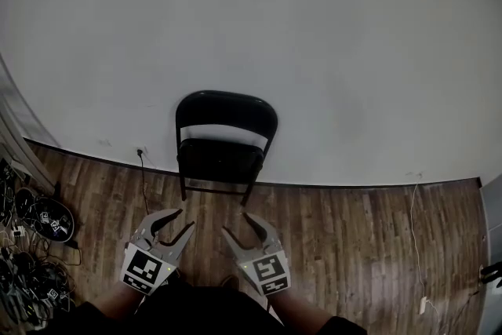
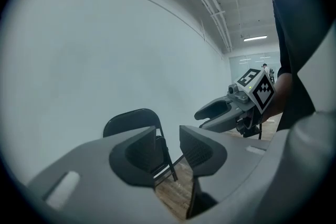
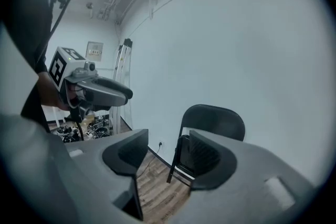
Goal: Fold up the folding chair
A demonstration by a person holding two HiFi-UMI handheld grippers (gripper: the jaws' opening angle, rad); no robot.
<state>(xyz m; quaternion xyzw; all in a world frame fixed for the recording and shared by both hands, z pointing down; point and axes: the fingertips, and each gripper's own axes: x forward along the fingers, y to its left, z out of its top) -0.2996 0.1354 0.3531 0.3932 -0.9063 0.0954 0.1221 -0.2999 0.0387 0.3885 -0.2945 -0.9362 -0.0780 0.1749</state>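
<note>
A black metal folding chair (image 1: 226, 139) stands unfolded on the wooden floor, its back to the white wall. Both grippers hover short of it, side by side and apart from it. My left gripper (image 1: 187, 218) is open with nothing between its fingers; in the left gripper view the chair (image 2: 131, 120) shows past the jaws of the left gripper (image 2: 168, 136), with the right gripper (image 2: 199, 119) alongside. My right gripper (image 1: 235, 223) is open and empty too. In the right gripper view the chair (image 3: 215, 118) stands beyond the right gripper (image 3: 169, 139), the left gripper (image 3: 126, 96) at the left.
A pile of cables and gear (image 1: 39, 223) lies on the floor at the far left. A black cord (image 1: 143, 176) runs down from a wall socket left of the chair. A white cable (image 1: 416, 247) trails along the floor at the right.
</note>
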